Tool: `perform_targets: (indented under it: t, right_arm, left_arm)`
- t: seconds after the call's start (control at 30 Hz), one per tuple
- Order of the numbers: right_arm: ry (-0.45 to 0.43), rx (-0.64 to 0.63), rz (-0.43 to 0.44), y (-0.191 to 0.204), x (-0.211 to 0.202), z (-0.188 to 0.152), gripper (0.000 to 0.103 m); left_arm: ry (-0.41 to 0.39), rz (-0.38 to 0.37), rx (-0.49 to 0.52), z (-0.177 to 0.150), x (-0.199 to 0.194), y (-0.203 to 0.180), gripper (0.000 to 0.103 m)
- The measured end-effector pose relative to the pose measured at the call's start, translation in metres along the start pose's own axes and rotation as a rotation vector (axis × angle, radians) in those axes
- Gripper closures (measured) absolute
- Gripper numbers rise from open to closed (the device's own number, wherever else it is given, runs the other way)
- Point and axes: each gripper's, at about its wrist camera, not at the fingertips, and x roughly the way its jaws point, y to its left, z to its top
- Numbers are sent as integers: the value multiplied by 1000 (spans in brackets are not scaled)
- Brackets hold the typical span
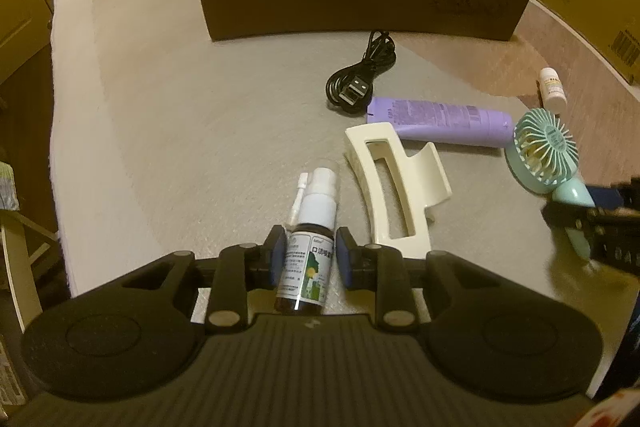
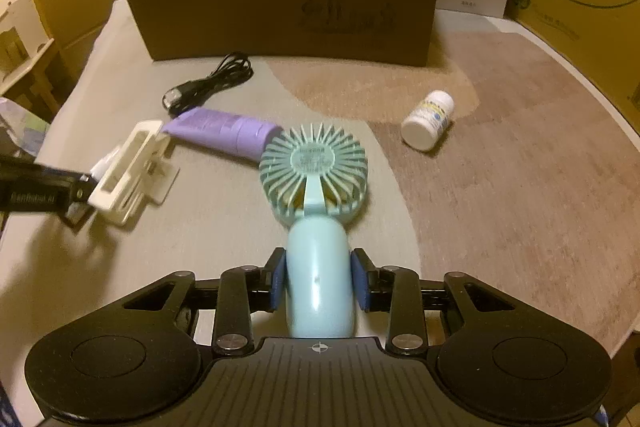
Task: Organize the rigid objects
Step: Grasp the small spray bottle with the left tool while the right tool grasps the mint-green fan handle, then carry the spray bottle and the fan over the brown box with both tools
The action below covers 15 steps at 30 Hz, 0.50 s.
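Two tools are in view, each closed on one object. The left tool [image 1: 310, 255] grips a brown spray bottle [image 1: 306, 267] between its blue pads [image 1: 279, 253], which press on the labelled body. The bottle has a white-and-green printed label, a white pump head under a clear cap, and a thin white nozzle folded alongside the head. It sits at the near edge of the grey tabletop [image 1: 200, 127].

The right tool [image 2: 319, 279] clamps the pale blue handle of a handheld fan [image 2: 316, 187]. The fan's round mint-green grille points away from the tool, and its rim touches the cap end of a purple tube [image 2: 224, 133] lying flat.

Just beside the spray bottle, on its right, lies a cream hair claw clip [image 1: 394, 183], resting on its side. Its far corner touches the purple tube. Beyond the tube lies a coiled black USB cable [image 1: 360, 79], its plug facing the left tool.

A small white pill bottle [image 2: 428, 119] lies on its side on the brown part of the tabletop, well apart from the fan.

A long brown cardboard box [image 2: 288, 7] stands across the far side of the tabletop.
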Motion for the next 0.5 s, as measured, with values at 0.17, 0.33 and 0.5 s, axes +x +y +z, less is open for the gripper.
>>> perform_targets:
  t: [0.17, 0.33, 0.5]
  right_arm:
    - [-12, -19, -24, 5, 7, 5, 68]
    - [-20, -34, -27, 6, 7, 4, 69]
    - [-17, -42, -20, 6, 6, 4, 69]
  left_arm:
    - [-7, 11, 31, -1, 1, -3, 79]
    - [-9, 10, 19, 0, 0, -2, 80]
    - [-9, 8, -2, -1, -2, 0, 80]
